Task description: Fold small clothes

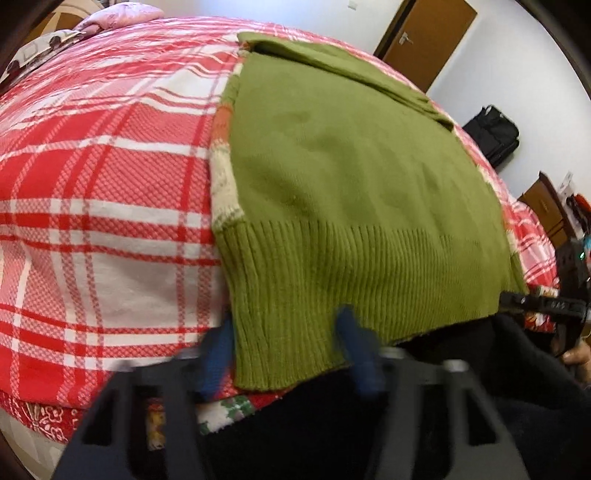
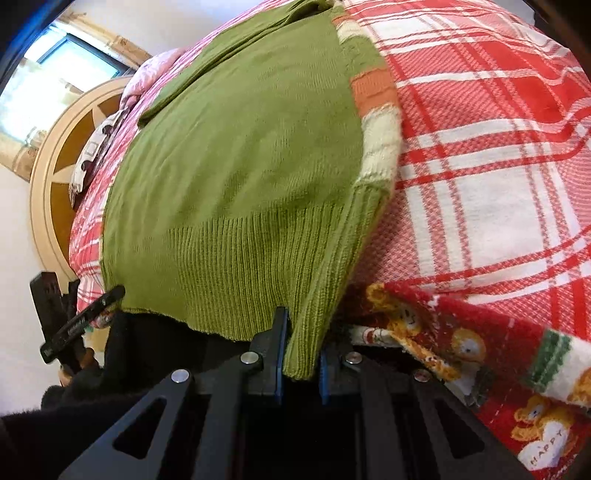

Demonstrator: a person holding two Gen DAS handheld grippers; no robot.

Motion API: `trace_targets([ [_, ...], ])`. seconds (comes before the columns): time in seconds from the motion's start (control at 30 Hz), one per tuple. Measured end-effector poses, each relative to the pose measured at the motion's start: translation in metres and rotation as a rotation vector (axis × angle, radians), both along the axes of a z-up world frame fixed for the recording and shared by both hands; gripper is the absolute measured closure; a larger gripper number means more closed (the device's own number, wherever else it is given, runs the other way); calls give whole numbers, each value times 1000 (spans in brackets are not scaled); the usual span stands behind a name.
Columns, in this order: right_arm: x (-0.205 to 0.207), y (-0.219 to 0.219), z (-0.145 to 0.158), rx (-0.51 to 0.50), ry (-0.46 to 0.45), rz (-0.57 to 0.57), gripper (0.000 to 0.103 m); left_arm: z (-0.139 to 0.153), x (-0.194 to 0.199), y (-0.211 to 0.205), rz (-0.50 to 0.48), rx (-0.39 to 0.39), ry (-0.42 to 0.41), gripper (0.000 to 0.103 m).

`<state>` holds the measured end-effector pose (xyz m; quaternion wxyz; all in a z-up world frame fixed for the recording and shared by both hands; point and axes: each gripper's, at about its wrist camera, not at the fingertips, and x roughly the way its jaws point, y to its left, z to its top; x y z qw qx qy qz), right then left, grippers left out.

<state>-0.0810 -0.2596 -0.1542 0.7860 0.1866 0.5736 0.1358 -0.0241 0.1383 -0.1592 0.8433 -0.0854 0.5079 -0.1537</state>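
Observation:
A green knit sweater [image 1: 351, 177] lies flat on a red and white plaid bed cover [image 1: 92, 166], ribbed hem toward me, with a sleeve folded across its far end. My left gripper [image 1: 288, 350] straddles the hem's left corner with its blue fingers apart. My right gripper [image 2: 301, 354] has the hem's right corner [image 2: 306, 332] between its fingers, which stand close around the cloth. The sweater also fills the right wrist view [image 2: 240, 155]. Each gripper shows at the edge of the other's view, the right gripper [image 1: 546, 304] and the left gripper [image 2: 85, 317].
A teddy-bear print blanket [image 2: 461, 347] hangs at the bed's near edge. A round wooden headboard [image 2: 51, 192] and pink pillow [image 1: 122, 14] are at the bed's head. A brown door [image 1: 428, 37] and black bag [image 1: 495, 133] stand beyond.

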Motion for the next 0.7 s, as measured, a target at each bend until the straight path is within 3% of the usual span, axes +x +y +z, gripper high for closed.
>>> trace_targets([
  [0.1,0,5,3,-6,-1,27,93,0,1,-2,-6,-14,-2,90],
  [0.2,2,-3,22,123,-26,17,94,7,-1,-11,-32,38,-26,93],
  [0.33,9,-15,63,258,-119,-3,94,36,3,-12,-42,-7,-64,93],
  [0.43,28,-21,86,292,-180,-27,94,68,15,-11,-38,-50,-111,93],
  [0.57,70,-31,97,323,-234,-85,94,103,57,-12,-13,-70,-154,93],
  [0.7,116,-40,96,328,-267,-148,94,109,111,-12,41,-23,-149,93],
])
